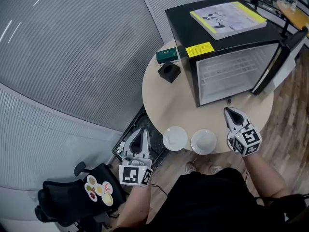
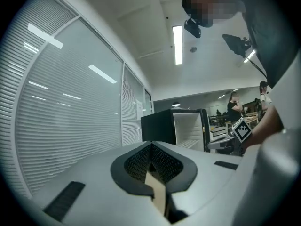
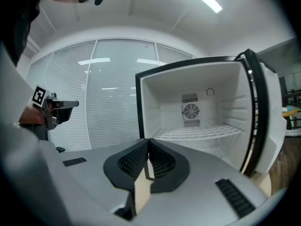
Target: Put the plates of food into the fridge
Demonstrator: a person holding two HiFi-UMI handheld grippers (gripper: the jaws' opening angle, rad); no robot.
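Head view: two white plates, one [image 1: 175, 138] just beside the other [image 1: 203, 141], sit at the near rim of the round surface [image 1: 159, 88], at lower centre of the frame; what they carry cannot be made out. The fridge [image 1: 231, 66] stands at upper right, with its door [image 1: 277, 64] swung out to the right. The left tool [image 1: 143, 135] hangs off the surface at lower left, and the right tool [image 1: 228, 111] hovers over the surface in front of the fridge. Both have their jaws pressed together on nothing.

Risks, as judged:
- A push from closed jaws could slide a plate off the near rim.
- A pinch on a thin rim could let the plate tilt.
- The door leaves a narrow way in, so a carried plate may strike it.

Right gripper view: only this view shows the fridge interior, with a bare white shelf [image 3: 197, 133] and a fan [image 3: 190, 111] on the back wall.

Left gripper view: the fridge is seen from afar and its inside is hardly shown.

Neither gripper view shows the plates.
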